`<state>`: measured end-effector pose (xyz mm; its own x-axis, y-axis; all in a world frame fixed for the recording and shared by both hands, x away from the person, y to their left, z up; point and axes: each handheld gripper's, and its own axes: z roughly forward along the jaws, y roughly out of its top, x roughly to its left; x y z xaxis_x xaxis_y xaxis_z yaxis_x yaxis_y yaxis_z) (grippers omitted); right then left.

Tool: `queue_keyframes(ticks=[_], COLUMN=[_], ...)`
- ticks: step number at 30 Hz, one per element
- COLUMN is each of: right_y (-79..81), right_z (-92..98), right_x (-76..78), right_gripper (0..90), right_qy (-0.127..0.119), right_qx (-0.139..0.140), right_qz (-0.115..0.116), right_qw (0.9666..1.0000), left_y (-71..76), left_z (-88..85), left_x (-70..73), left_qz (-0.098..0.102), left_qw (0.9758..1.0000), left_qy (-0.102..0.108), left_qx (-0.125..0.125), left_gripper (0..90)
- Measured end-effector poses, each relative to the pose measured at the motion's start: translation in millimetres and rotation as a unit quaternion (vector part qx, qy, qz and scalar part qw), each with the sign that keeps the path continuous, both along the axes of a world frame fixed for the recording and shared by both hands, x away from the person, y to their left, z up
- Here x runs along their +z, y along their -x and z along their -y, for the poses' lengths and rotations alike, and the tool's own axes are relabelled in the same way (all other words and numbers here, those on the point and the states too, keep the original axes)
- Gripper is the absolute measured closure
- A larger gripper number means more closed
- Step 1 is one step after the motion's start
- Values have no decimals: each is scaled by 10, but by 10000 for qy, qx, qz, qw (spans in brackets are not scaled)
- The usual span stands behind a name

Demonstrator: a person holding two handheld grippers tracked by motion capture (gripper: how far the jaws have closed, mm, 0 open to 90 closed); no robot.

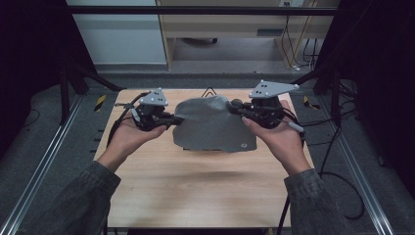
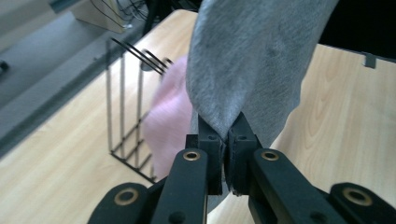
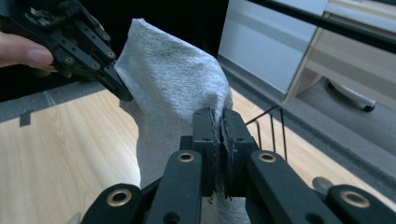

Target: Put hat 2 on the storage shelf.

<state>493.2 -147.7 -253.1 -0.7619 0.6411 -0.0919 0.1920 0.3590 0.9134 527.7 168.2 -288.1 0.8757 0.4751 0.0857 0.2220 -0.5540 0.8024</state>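
A grey cloth [image 1: 213,125] hangs stretched above the counter's [image 1: 195,191] far half, the left gripper [image 1: 177,119] and right gripper [image 1: 234,105] each clenched on an opposite upper corner, its lower edge trailing on the wood.

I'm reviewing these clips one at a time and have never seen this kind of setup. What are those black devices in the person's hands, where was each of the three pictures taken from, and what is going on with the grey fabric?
There is no robot here: a person holds a hand-operated gripper in each hand. The high view looks down on a wooden table from the person's side. The left gripper and the right gripper each pinch one side of a grey cloth, lifting its upper part while its lower edge rests on the table.

The other two pictures come from cameras riding on the grippers, looking along their black jaws. In the left gripper view the jaws are shut on a fold of the cloth, with a black wire rack and something pink, too blurred to identify, behind it. In the right gripper view the jaws are shut on the cloth too, and the other gripper shows at the upper left.
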Motion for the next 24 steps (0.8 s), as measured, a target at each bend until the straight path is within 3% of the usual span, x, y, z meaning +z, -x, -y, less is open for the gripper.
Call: queue_keyframes(ticks=[2, 10, 16, 20, 24], right_y=[-22, -58, -48, -131, -250], right_z=[-3, 4, 35, 60, 121], right_x=[38, 92, 205, 319, 393], right_gripper=[859, 860, 860, 859, 859], right_qy=[-45, -126, -215, -310, -501], right_qx=[-5, -17, -44, -122, -213], right_qz=[13, 27, 76, 77, 36], right_qw=[10000, 9999, 9997, 9994, 9985], left_y=[-20, -4, -9, -62, -136], left_z=[-19, -32, 28, 107, 129], left_x=[135, 199, 324, 514, 591], left_qz=[63, 103, 134, 259, 269], left_qw=[10000, 9999, 9998, 9995, 9995], left_qy=[-4, 24, -21, -137, -42], left_qx=[65, 79, 134, 137, 186], left_gripper=[865, 866, 867, 867, 867])
